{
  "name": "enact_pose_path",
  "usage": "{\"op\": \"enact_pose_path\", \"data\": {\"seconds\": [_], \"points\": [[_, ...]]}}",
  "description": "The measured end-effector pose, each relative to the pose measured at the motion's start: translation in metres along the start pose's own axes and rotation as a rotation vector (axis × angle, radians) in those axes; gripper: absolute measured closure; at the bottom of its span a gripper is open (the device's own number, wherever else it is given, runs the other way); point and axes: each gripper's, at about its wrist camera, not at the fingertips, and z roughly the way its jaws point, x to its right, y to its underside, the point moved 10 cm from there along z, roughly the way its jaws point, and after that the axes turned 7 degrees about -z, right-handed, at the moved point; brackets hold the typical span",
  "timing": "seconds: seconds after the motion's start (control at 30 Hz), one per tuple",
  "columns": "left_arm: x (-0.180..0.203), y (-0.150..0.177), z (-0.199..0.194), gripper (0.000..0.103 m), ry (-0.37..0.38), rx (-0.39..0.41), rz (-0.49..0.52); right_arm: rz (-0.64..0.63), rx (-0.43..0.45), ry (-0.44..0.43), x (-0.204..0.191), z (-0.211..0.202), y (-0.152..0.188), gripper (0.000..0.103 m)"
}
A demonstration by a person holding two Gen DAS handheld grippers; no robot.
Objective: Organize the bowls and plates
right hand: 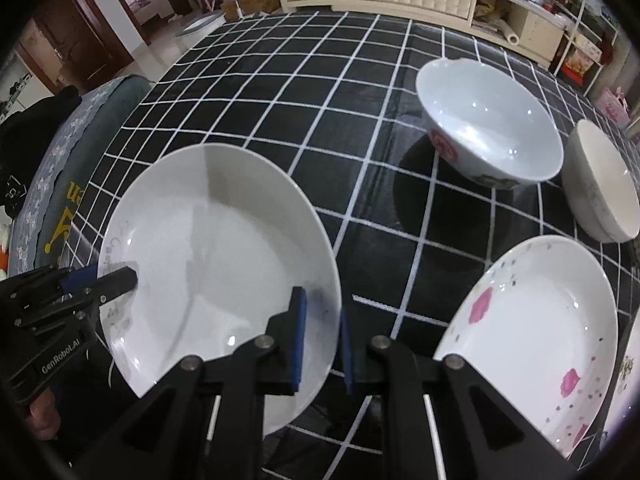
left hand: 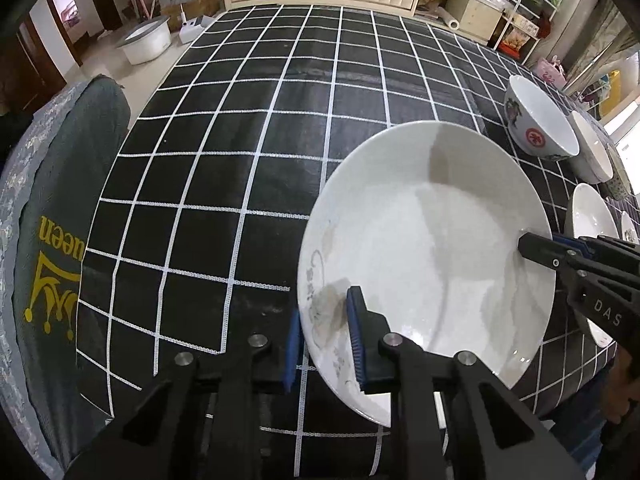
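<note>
the left gripper (left hand: pixel 326 334) pinches the left rim of the white plate (left hand: pixel 432 248), one blue pad under the rim and one on its inner face. the right gripper (right hand: pixel 324 336) pinches the opposite, right rim of the same plate in the same way, with one blue pad inside the plate and the other outside its edge. each gripper also shows in the other's view as a black jaw biting the far rim. the plate is plain white inside with a faint grey pattern along its left rim, and it sits near the front edge of the table (left hand: pixel 224 168), towards the middle of that edge; whether it rests on the cloth or is lifted just clear cannot be told.

just right of it, also near the front edge, lies a plate with pink flowers (right hand: pixel 536 332), and a further patterned dish peeks in at the front right corner. behind these, towards the right edge, stands a white bowl with red markings (right hand: pixel 492 124), upright, and beside it on the right a cream bowl (right hand: pixel 604 184). the two bowls stand close together but apart from the plates.

the table wears a black cloth with a white grid. at its left edge hangs a grey cloth with yellow print (left hand: pixel 56 248).
</note>
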Motion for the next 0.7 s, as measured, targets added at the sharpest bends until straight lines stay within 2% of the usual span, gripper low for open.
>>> {"op": "enact_pose_path", "data": {"seconds": [0.3,0.37,0.47,0.7], "points": [[-0.003,-0.002,0.009,0.084,0.017,-0.008,-0.009,-0.001,-0.002,0.018,0.0,0.004,0.001,0.084],[-0.004,-0.001,0.008,0.086,0.014,-0.007,-0.012,-0.006,0.019,0.033,0.0,-0.003,0.0,0.083],[-0.007,0.0,-0.003,0.086,-0.015,0.028,0.004,-0.038,0.064,0.081,0.003,-0.021,-0.003,0.083],[0.011,0.002,-0.034,0.086,0.024,0.07,0.025,-0.008,0.11,0.047,0.012,-0.047,0.006,0.083]]}}
